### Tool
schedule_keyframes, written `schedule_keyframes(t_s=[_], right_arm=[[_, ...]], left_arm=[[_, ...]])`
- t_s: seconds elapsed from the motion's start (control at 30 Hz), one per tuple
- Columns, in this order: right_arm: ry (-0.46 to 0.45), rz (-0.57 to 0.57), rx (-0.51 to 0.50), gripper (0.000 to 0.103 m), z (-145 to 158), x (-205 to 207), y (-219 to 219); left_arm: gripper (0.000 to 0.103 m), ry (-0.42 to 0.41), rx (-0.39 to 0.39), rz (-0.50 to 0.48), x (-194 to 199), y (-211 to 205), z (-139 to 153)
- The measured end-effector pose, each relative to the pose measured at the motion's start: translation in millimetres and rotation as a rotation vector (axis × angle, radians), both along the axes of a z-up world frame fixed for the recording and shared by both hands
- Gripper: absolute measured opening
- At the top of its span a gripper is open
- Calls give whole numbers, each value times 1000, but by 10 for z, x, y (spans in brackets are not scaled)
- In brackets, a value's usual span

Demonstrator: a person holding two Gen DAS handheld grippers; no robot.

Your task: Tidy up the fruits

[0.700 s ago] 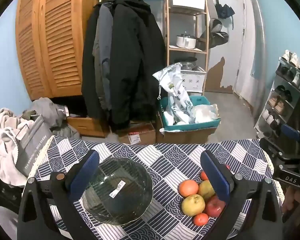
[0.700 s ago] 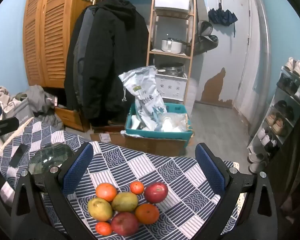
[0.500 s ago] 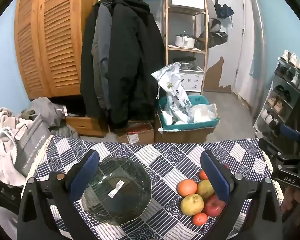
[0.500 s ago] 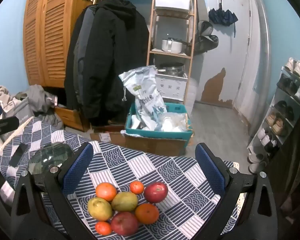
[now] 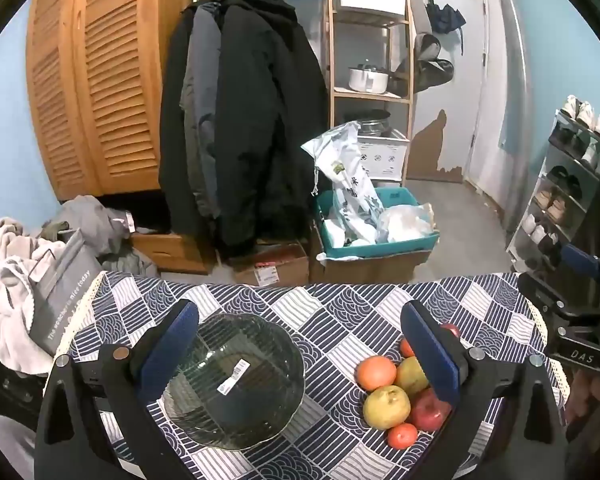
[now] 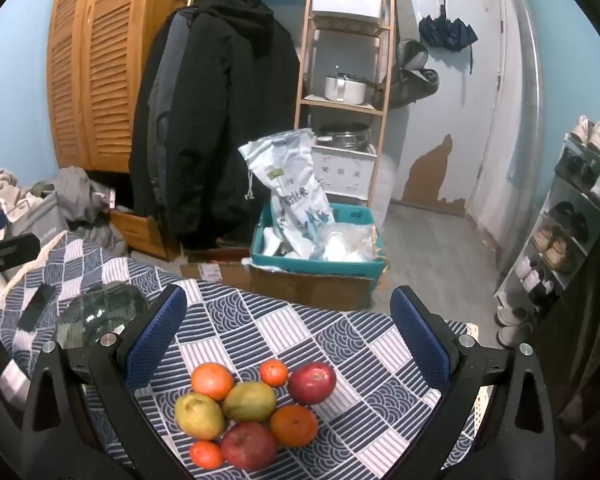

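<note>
Both grippers are wide open and hold nothing: the left gripper [image 5: 298,342] hangs over the glass bowl [image 5: 236,380], and the right gripper [image 6: 288,330] hangs over the fruit pile [image 6: 256,408]. All of it sits on the table [image 6: 340,340] with the blue and white cloth. The bowl is near the left edge of the table, and the fruit is well apart from it, close to the front edge and nearer the right side. From big things to small, here is what could go wrong. The bowl is glass and smooth, so a push from a finger could slide it toward the left edge, and it could fall and break. It is round, so it has no long side, and its open mouth faces up. The fruits touch each other in a tight bunch, so pulling one out could make its neighbours roll, and the front edge is close. The two red apples [image 6: 312,382] and the two big oranges [image 6: 294,424] are round and would roll any way. The two yellow-green fruits [image 6: 249,400] are a bit egg shaped; the middle one lies with its long side going left to right, and the other seems to tip toward the front left. The two small tangerines [image 6: 274,372] are little, so wide fingers might miss one or flick it off the table
</note>
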State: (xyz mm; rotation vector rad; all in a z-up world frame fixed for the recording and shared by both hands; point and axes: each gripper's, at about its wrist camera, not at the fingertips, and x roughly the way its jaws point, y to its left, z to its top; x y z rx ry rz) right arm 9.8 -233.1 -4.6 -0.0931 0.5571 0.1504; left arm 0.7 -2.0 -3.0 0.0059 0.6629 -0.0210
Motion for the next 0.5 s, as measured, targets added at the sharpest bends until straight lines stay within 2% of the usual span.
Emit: schedule_keyframes(t_s=[0.5], right_arm=[[1,-1,-3,100,1,-2,6]], left_arm=[[102,0,0,-3,21,-11,-2]])
